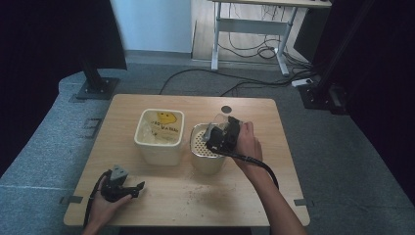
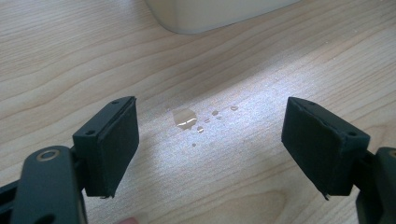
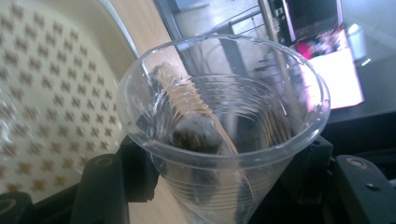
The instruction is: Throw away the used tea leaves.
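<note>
clear plastic cup (image 3: 219, 126): pinched between the jaws of the right gripper (image 1: 222, 134), held tilted over the perforated strainer (image 1: 203, 144) of a round cream container; a dark damp clump is seen inside the cup. left gripper (image 2: 210, 154): jaws spread wide, nothing between them, rested low over the bench (image 1: 195, 191), where water droplets (image 2: 187, 119) are seen. square cream bin (image 1: 159, 134): set just beside the strainer.

1. The table (image 1: 147, 186) was viewed from above the person's side, looking forward and down.
2. Its wood was seen close, along the left tool (image 2: 210, 154).
3. The perforated basket (image 3: 51, 93), shared with the high view, was seen near, along the right tool (image 3: 219, 186).
</note>
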The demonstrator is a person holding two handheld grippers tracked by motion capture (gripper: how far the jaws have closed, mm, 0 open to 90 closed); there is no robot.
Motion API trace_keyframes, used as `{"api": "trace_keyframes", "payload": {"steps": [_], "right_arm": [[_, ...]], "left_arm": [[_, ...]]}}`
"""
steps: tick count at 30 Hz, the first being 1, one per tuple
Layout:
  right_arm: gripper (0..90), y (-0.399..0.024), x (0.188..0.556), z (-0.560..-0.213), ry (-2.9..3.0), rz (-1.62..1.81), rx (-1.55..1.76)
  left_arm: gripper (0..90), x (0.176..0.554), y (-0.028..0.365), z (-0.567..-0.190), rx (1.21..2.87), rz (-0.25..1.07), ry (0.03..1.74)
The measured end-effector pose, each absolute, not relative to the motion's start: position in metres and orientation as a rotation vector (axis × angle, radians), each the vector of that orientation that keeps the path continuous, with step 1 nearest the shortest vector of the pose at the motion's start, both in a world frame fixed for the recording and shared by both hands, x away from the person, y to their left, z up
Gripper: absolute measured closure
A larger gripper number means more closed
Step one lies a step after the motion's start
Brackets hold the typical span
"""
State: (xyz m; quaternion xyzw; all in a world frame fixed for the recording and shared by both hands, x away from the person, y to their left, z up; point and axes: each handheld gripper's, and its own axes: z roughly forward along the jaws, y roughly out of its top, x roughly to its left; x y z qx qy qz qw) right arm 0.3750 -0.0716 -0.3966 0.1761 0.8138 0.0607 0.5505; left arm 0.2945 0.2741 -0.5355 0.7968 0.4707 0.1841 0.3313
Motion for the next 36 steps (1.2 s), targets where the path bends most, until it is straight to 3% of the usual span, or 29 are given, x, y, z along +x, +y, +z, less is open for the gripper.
{"api": "trace_keyframes", "payload": {"steps": [10,21,36], "right_arm": [[39.4,-0.045,0.373,-0.421,1.768,-0.304,-0.024],[38.8,-0.041,0.375,-0.427,1.632,-0.439,-0.181],[38.9,-0.064,0.377,-0.408,1.928,0.113,0.279]], "left_arm": [[19.2,0.295,0.275,-0.535,2.081,0.48,1.235],[19.1,0.295,0.275,-0.535,2.08,0.481,1.237],[19.2,0.295,0.275,-0.536,2.085,0.481,1.236]]}}
